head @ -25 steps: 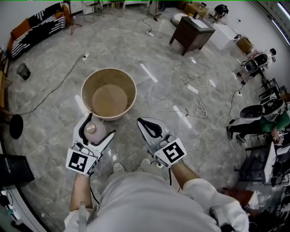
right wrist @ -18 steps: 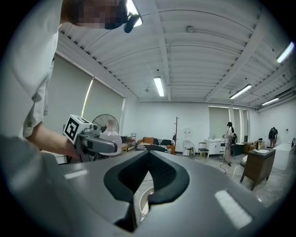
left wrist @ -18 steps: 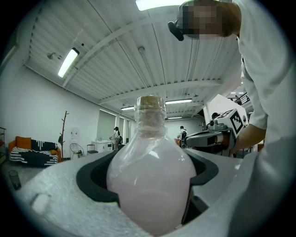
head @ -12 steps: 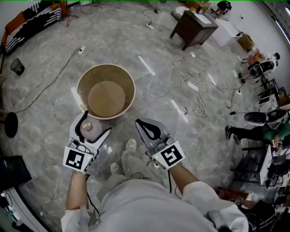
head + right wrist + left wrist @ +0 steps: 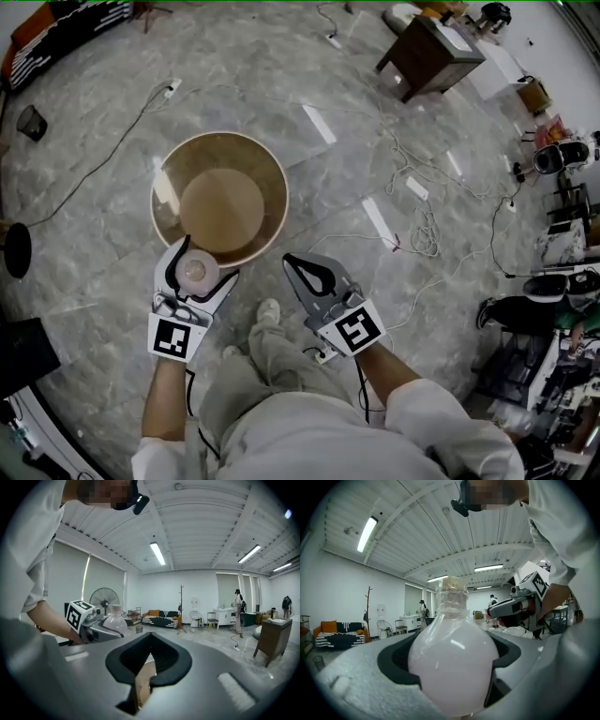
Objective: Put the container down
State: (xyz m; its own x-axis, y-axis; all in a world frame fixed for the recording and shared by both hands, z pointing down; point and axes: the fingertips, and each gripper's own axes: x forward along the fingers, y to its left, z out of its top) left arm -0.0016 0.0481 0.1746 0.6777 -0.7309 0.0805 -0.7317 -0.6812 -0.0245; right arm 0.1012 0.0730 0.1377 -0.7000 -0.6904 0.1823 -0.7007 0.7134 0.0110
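Note:
The container is a round pale pink bottle (image 5: 195, 271) with a short neck, and my left gripper (image 5: 192, 273) is shut on its belly. It fills the left gripper view (image 5: 452, 658), standing upright between the jaws. It hangs over the near rim of a large tan bucket (image 5: 274, 178) that stands on the floor, empty inside. My right gripper (image 5: 305, 267) is held beside it to the right, shut with nothing in it, its jaws meeting in the right gripper view (image 5: 147, 660). That view also shows the bottle (image 5: 115, 622) off to the left.
The floor is grey marble with white cables (image 5: 422, 220) trailing to the right. A dark wooden cabinet (image 5: 429, 58) stands at the far right. A black bin (image 5: 31, 122) and a striped sofa (image 5: 56, 33) are at the far left. The person's shoe (image 5: 267, 309) is between the grippers.
The person has stepped towards the bucket. The left gripper with the bottle now overlaps the bucket's near rim instead of hanging short of it. The right gripper has kept its place beside it.

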